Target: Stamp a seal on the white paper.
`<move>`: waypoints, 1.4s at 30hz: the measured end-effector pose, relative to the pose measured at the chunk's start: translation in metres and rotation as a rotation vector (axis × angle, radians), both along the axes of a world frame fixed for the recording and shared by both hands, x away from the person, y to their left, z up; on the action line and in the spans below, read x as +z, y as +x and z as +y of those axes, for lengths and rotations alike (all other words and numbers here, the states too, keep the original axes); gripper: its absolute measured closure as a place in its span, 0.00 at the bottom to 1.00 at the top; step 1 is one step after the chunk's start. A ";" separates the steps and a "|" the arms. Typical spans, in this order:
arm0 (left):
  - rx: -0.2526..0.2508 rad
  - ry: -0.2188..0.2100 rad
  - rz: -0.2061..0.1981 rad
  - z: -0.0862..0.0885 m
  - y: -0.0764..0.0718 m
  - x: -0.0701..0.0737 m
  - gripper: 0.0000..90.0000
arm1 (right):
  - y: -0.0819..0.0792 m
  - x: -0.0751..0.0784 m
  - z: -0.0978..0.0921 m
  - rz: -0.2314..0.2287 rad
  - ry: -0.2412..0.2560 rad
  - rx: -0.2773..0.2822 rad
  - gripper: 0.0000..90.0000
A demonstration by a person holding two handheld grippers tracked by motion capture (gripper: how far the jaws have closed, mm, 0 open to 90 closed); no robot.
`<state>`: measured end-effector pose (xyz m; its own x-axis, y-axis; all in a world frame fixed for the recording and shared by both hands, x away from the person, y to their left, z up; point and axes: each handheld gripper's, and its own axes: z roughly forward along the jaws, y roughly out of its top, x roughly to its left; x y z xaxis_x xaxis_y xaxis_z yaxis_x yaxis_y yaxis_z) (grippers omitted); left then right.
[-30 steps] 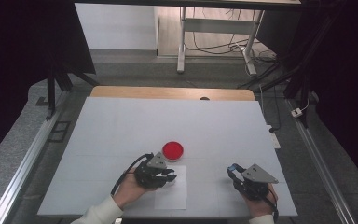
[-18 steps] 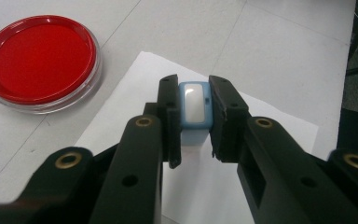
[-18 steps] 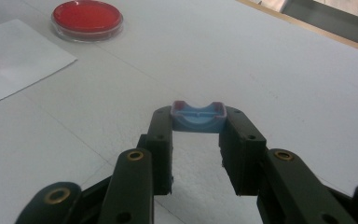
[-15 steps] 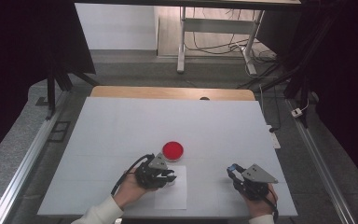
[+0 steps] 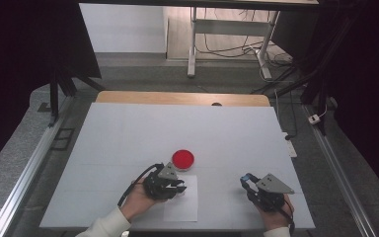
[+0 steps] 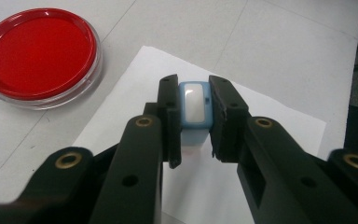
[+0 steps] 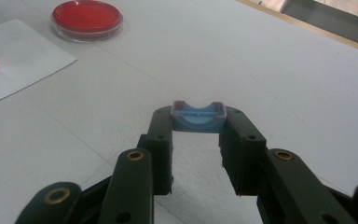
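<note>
left gripper [image 6: 195, 122], jaws clamped on a blue stamp [image 6: 195, 108] above the white paper [image 6: 279, 130], just beside the red ink pad [image 6: 38, 51]. right gripper [image 7: 198, 133], well apart, pinches the stamp's blue cap [image 7: 198, 116]. a tilted descent could smear the print; the unweighted sheet might shift.

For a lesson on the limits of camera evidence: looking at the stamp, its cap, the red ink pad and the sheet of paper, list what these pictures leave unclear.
- Stamp, left gripper view: its underside is hidden by its own body and the left gripper jaws; whether it touches the paper is unclear.
- Blue cap, right gripper view: its sides sit behind the right gripper jaws.
- High view: both blue pieces are too small to make out.
- Red ink pad: cut off by the left edge.
</note>
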<state>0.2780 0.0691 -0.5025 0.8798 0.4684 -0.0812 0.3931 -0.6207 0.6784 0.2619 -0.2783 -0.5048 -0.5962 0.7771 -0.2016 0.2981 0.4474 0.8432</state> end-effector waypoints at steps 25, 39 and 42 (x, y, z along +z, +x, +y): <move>-0.012 0.060 -0.018 -0.007 -0.002 -0.001 0.84 | 0.000 0.000 0.001 -0.003 -0.001 0.004 0.72; -0.010 0.072 -0.032 -0.008 -0.004 -0.002 0.85 | 0.000 0.000 0.001 -0.002 -0.001 0.005 0.72; -0.009 0.076 -0.018 -0.009 -0.002 -0.001 0.85 | 0.000 0.000 0.001 0.000 -0.002 0.005 0.72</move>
